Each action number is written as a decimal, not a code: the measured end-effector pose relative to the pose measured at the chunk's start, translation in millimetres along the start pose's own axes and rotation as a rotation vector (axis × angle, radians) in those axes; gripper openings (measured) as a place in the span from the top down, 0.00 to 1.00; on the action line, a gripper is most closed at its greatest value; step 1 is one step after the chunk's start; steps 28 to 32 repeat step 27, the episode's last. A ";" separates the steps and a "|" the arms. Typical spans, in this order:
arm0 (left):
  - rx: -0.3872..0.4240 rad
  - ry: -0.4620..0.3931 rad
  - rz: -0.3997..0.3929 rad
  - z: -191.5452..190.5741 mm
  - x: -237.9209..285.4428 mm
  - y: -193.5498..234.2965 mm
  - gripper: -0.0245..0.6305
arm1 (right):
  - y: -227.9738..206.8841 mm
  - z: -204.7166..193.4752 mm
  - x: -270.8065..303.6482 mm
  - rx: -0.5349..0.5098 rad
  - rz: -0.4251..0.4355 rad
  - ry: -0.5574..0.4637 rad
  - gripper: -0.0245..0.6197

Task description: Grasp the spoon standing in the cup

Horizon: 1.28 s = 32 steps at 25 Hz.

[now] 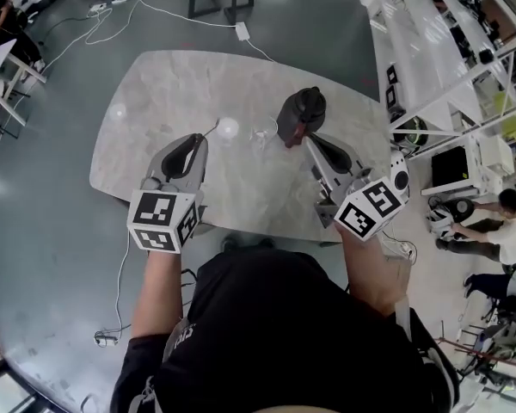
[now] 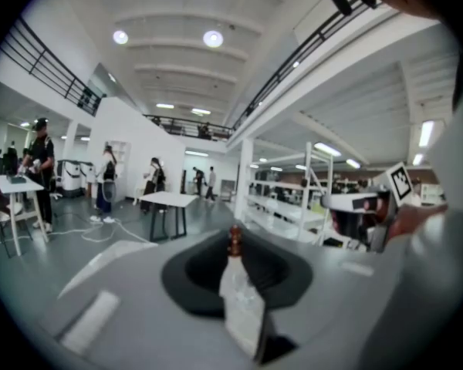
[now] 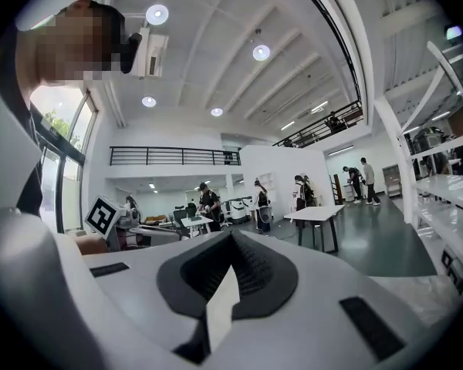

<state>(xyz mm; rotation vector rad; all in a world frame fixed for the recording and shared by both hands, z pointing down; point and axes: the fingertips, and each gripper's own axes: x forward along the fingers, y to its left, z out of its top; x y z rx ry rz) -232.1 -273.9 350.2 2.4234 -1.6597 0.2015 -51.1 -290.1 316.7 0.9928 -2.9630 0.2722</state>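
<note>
Two nearest: left gripper and right gripper, jaws of each pressed together, gripping nothing. Farther out on the marble table, between their tips, a clear glass cup — spoon upright inside, handle brown and knobbed.

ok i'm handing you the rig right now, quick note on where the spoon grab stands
Left gripper: jaws nearly together, tips at the white cup, whose spoon handle leans toward them; grip can't be confirmed.
Right gripper: shut, empty, beside a dark object on the table.
Done: approach.
To do: confirm the grip or close on the spoon handle.
</note>
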 end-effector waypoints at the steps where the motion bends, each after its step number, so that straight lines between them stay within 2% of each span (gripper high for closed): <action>1: -0.008 -0.008 0.008 2.2 1.6 -1.4 0.88 | -5.0 0.7 -4.7 -0.003 -0.006 0.007 0.97; 5: -0.023 -0.032 0.021 11.4 13.1 -6.6 0.88 | -22.7 0.7 -22.2 -0.019 -0.030 0.028 0.97; 12: 0.030 -0.042 0.000 26.8 47.1 -21.1 0.88 | -48.4 -5.9 -31.9 -0.079 -0.046 0.060 0.98; 16: 0.087 -0.040 -0.026 39.3 68.7 -33.5 0.88 | -66.9 23.5 -31.3 -0.116 -0.082 -0.017 0.98; 20: 0.046 -0.071 0.017 45.6 74.4 -35.4 0.88 | -72.0 43.2 -32.8 -0.084 -0.090 -0.104 0.98; 27: 0.019 -0.048 0.064 24.4 72.2 -37.6 0.88 | -77.1 9.2 -53.2 -0.023 -0.105 -0.069 0.98; 32: 0.019 -0.048 0.064 24.4 72.2 -37.6 0.88 | -77.1 9.2 -53.2 -0.023 -0.105 -0.069 0.98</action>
